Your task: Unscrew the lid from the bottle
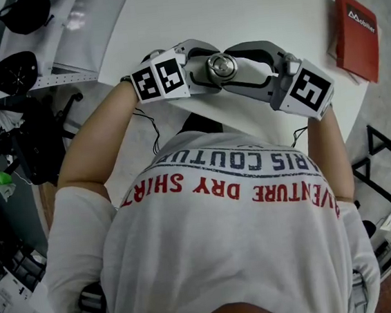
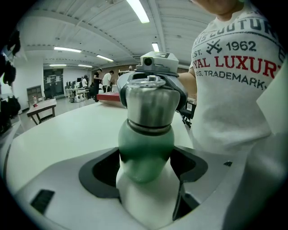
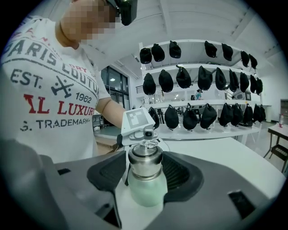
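Note:
A mint-green bottle (image 2: 146, 150) with a steel lid (image 2: 148, 105) stands between both grippers over the white table (image 1: 249, 8). My left gripper (image 2: 146, 168) is shut on the green body, a black pad pressed to each side. My right gripper (image 3: 145, 170) comes from the opposite side and is shut on the lid (image 3: 145, 161). In the head view the round lid top (image 1: 222, 66) shows between the left gripper (image 1: 204, 71) and the right gripper (image 1: 245, 70), close in front of the person's chest. The bottle's base is hidden.
A red box (image 1: 356, 28) lies on the table's far right part. A black frame (image 1: 383, 160) stands on the floor at the right, with clutter and dark caps (image 1: 9, 71) at the left. Shelves of black caps (image 3: 202, 81) line the wall behind.

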### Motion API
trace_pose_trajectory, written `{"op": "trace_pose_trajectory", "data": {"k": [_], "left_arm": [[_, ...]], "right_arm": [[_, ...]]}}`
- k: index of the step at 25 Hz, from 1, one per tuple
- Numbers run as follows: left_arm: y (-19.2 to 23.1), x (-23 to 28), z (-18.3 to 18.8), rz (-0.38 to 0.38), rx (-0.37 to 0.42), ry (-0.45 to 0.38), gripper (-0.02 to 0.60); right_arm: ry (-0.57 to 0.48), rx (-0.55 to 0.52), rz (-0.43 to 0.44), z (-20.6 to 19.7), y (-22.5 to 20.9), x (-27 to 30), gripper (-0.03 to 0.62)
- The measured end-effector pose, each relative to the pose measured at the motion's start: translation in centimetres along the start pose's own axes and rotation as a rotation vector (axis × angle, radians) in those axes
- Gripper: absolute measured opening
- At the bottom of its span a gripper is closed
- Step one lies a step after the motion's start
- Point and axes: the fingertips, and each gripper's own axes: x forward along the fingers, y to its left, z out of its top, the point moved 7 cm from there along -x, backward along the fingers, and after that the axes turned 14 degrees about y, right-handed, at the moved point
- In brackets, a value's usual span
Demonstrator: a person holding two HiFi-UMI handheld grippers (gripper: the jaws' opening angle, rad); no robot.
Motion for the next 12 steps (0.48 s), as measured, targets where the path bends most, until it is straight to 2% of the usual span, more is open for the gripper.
{"op": "trace_pose_trajectory", "data": {"k": [5,12], "left_arm": [[-0.4,0.1,-0.1,0.048,-0.054,-0.028,0.359],[-1.4,0.5,0.2,0.162,-0.201,-0.078,0.359]], "right_arm": [[-0.015,0.03,-0.077,-0.4,0.3,-0.5,0.279],[-0.076,0.095,-0.235,-0.7,1.3,-1.1,0.284]]}}
